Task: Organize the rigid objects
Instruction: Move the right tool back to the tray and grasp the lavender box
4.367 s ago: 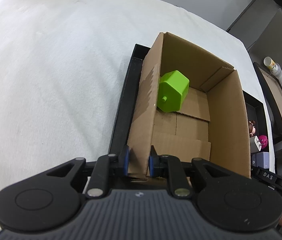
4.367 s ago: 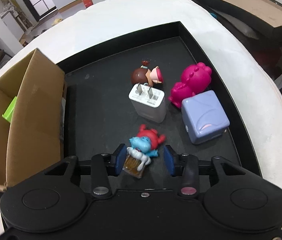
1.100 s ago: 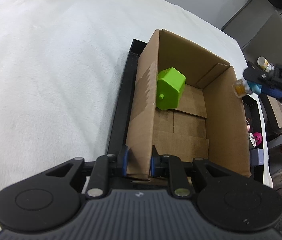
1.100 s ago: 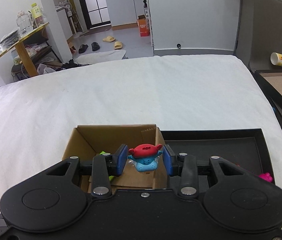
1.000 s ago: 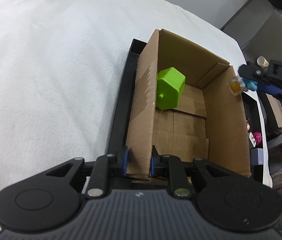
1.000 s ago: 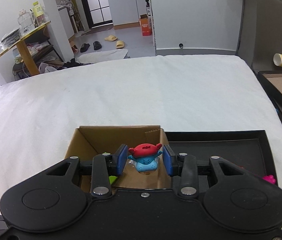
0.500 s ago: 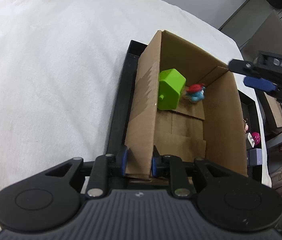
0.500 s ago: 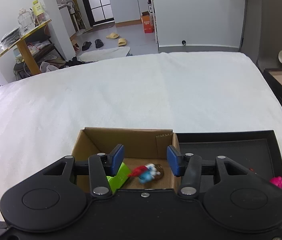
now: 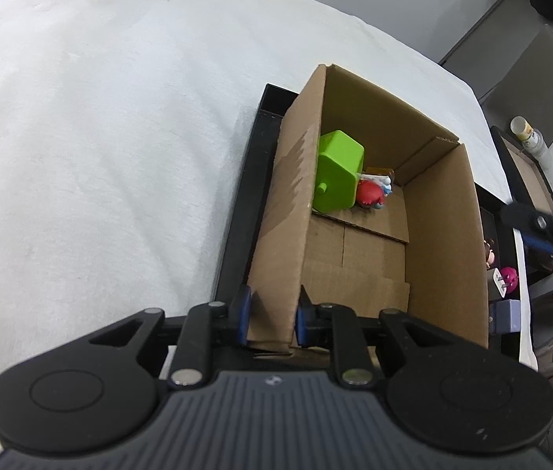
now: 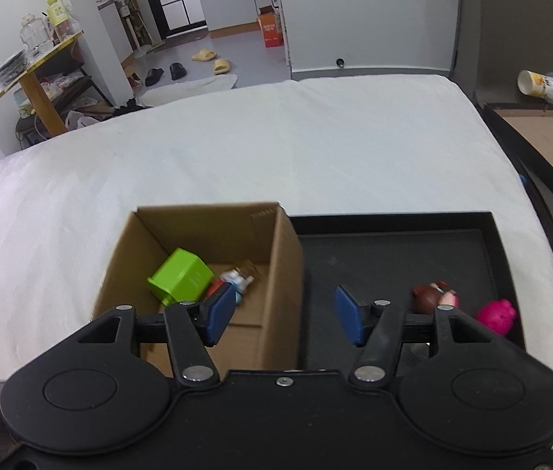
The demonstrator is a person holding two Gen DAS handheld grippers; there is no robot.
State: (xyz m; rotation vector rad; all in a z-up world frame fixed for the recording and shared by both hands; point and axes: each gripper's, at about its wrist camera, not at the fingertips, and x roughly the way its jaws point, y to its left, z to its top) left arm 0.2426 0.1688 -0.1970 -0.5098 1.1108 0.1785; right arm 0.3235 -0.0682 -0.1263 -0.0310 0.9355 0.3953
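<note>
In the left wrist view, the left gripper (image 9: 269, 319) is clamped on the near wall of the cardboard box (image 9: 443, 243), and inside the box at its far end the blue and red figurine (image 9: 372, 192) lies touching the green block (image 9: 337, 176). In the right wrist view, the right gripper (image 10: 283, 314) hangs over the box's right wall, its jaws opening with nothing between them; the figurine (image 10: 235, 280) lies on the box floor beside the green block (image 10: 181, 276).

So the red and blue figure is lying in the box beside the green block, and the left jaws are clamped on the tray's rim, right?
Not quite. The left gripper is clamped on the cardboard box wall, not the tray's rim, as the left wrist view shows. The red and blue figure does lie beside the green block.
</note>
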